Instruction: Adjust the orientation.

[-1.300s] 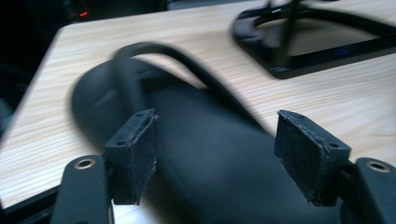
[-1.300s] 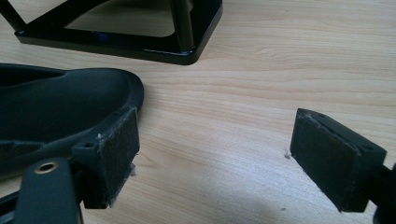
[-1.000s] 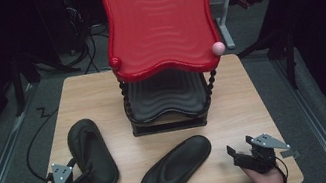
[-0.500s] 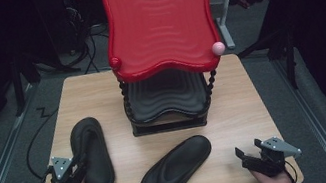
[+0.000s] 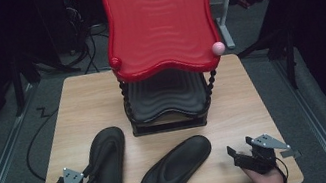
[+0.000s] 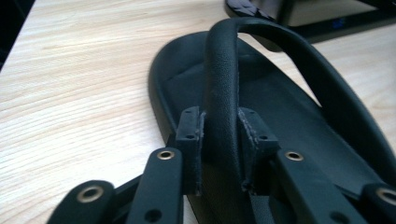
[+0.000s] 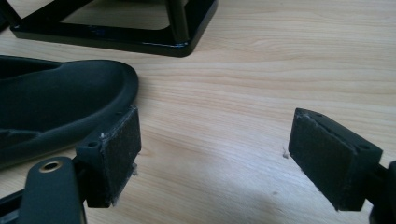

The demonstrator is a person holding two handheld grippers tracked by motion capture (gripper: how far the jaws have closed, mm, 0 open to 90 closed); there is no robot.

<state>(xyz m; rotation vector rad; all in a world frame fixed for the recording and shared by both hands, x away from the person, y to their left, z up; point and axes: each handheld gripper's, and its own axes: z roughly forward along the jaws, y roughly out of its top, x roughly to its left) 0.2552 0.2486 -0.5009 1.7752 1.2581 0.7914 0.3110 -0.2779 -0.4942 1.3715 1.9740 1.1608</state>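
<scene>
The left gripper [image 6: 220,140] pinches the strap [image 6: 223,84] of the black flip-flop [image 5: 107,170], its jaws having just been closing; the sole stretches ahead. The right gripper [image 7: 215,158] stands spread beside the other flip-flop [image 7: 56,112].

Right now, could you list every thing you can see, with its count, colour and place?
table: one, light wood, under everything.
rack: one, black, at the table's far middle.
red tray: one, red, top of the rack.
black tray: one, black, lower in the rack.
left sandal: one, black, near left.
right sandal: one, black, near middle.
left tool: one, black, shut on the left sandal's strap; jaws just closed.
right tool: one, black, open over bare table.
</scene>
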